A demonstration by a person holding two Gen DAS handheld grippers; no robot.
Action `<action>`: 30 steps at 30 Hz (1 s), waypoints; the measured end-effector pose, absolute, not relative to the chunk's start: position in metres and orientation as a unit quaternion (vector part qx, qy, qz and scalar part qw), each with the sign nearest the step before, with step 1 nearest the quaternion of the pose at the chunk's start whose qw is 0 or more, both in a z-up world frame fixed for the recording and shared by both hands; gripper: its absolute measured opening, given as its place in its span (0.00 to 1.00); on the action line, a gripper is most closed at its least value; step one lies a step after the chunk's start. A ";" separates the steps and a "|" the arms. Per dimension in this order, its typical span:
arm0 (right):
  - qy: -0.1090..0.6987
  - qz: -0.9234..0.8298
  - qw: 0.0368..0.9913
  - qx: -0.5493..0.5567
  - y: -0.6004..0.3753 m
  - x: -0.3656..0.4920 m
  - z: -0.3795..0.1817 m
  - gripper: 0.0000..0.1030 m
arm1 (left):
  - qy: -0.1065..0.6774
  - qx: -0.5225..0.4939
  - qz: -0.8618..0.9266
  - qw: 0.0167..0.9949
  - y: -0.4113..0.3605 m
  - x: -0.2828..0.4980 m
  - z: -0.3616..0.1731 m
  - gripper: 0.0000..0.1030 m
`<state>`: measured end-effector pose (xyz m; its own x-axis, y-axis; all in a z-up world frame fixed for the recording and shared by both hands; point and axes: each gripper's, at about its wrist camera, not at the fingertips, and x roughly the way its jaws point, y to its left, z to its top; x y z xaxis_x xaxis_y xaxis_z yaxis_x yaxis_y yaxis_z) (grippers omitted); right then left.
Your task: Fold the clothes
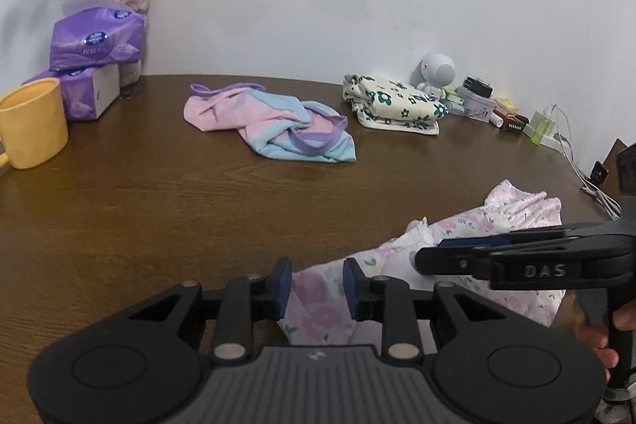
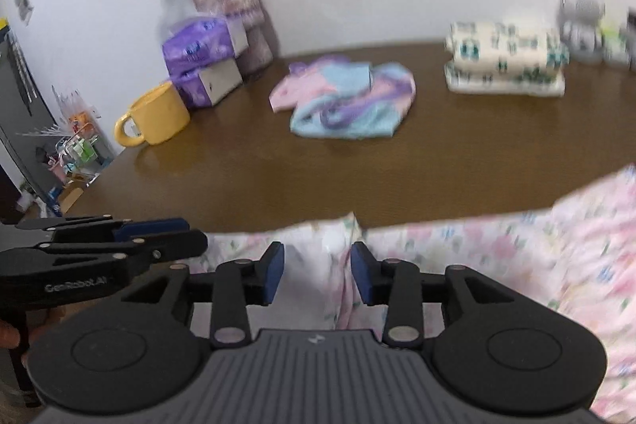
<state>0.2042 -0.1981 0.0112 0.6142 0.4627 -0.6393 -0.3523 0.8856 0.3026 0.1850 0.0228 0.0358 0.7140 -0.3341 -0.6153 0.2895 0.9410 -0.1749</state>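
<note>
We find thin, rumpled floral cloth (image 1: 318, 289) lying slack between both pairs of spread jaws – left gripper (image 1: 317, 289), right gripper (image 2: 318, 273). At centre frame, a crumpled pastel towel (image 1: 270, 122) on the smooth brown table (image 1: 159, 209).

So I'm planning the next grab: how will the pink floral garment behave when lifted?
The pink floral garment looks thin and rumpled, so probably floppy and light. It lies bunched in folds, so it would likely sag and drape from one pinch.

On the desk (image 1: 159, 209), the mug (image 1: 31, 124) sits far left before the tissue packs (image 1: 95, 42); a crumpled garment (image 1: 270, 122) lies centre, a folded stack (image 1: 397, 102) far right, a spread garment (image 1: 516, 209) near right.
</note>
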 end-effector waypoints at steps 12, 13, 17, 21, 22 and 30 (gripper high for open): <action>0.385 0.237 0.882 0.131 -0.214 0.184 0.013 0.09 | 0.336 -0.039 -0.184 0.923 0.025 0.183 0.036 0.26; 0.384 0.236 0.884 0.126 -0.214 0.183 0.013 0.09 | 0.337 -0.038 -0.183 0.923 0.025 0.184 0.035 0.26; 0.390 0.232 0.882 0.126 -0.214 0.191 0.004 0.10 | 0.342 -0.038 -0.178 0.922 0.025 0.185 0.032 0.26; 0.386 0.231 0.886 0.111 -0.210 0.195 -0.001 0.12 | 0.343 -0.043 -0.175 0.922 0.027 0.185 0.029 0.27; 0.387 0.231 0.886 0.107 -0.209 0.195 -0.001 0.12 | 0.341 -0.044 -0.175 0.922 0.028 0.184 0.030 0.27; 0.328 0.215 0.916 0.087 -0.218 0.182 0.024 0.24 | 0.331 -0.035 -0.180 0.926 0.024 0.179 0.032 0.27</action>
